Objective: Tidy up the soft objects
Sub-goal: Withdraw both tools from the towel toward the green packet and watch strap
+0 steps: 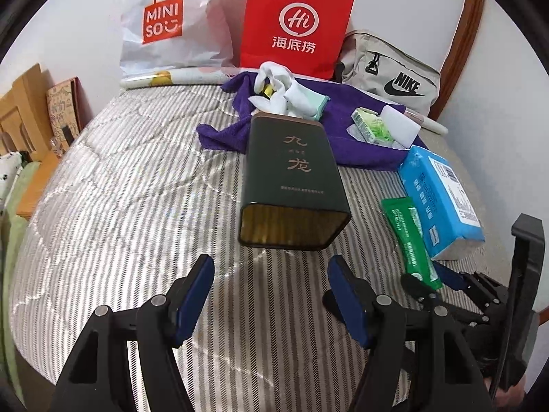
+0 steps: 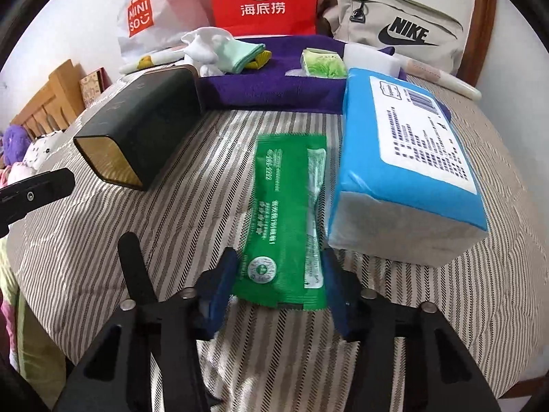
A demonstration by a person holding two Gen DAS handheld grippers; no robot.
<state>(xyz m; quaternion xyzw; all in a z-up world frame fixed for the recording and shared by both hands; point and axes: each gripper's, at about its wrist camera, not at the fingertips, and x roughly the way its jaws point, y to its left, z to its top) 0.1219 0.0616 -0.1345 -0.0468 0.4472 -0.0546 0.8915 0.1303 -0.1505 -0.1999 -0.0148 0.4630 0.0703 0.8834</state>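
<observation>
With our right gripper [image 2: 279, 285] fingers open astride the green packet's [image 2: 286, 213] near end beside the tin [image 2: 137, 127], we judge it light, limp, slippery.

A home bedroom; a bed [image 1: 137, 189] with striped quilt, a wooden headboard [image 1: 20, 103] at left; shopping bags [image 1: 295, 20] and a Nike bag [image 1: 391, 75] against the far wall.
</observation>
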